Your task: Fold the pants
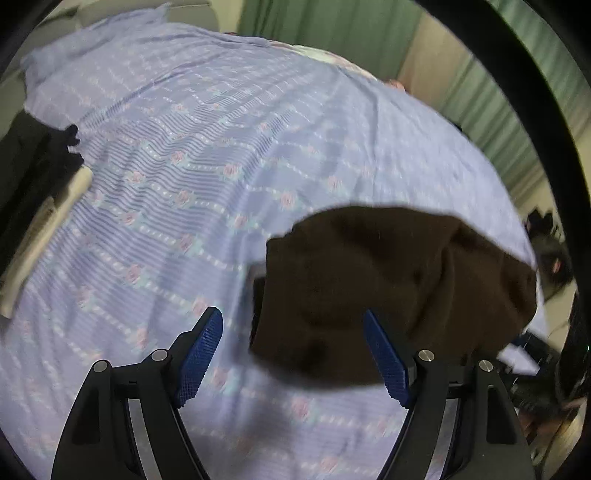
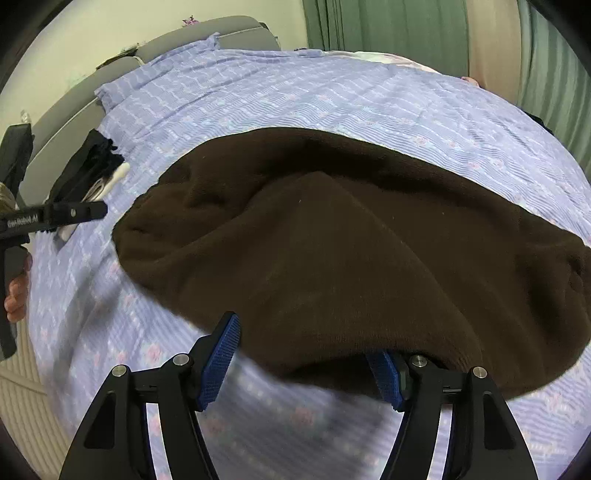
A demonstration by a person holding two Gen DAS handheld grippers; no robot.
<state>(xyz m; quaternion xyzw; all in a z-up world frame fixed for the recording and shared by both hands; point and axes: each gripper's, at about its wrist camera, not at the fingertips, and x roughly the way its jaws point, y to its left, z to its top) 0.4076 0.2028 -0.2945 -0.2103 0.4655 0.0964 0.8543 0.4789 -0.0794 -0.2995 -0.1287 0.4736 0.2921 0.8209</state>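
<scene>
Dark brown pants [image 2: 332,240] lie folded in a wide mound on the lavender flowered bed sheet [image 2: 295,81]. My right gripper [image 2: 303,336] hangs at their near edge with its jaws wide apart. The left pad [image 2: 221,358] is bare, and the brown cloth drapes over the tip of the right one, so nothing is pinched. In the left wrist view the pants [image 1: 388,280] lie to the right. My left gripper [image 1: 291,315] stands open over their left end, with sheet [image 1: 184,166] under its left finger. The right wrist view shows the left gripper [image 2: 55,218] at the far left, held by a hand [image 2: 16,295].
A pile of black and white clothes [image 2: 88,173] lies at the bed's left side, also seen in the left wrist view as a pile [image 1: 37,184]. Green curtains [image 2: 388,26] hang behind the bed. A grey headboard [image 2: 203,33] runs along the far left. Dark clutter [image 1: 550,251] sits off the bed's right edge.
</scene>
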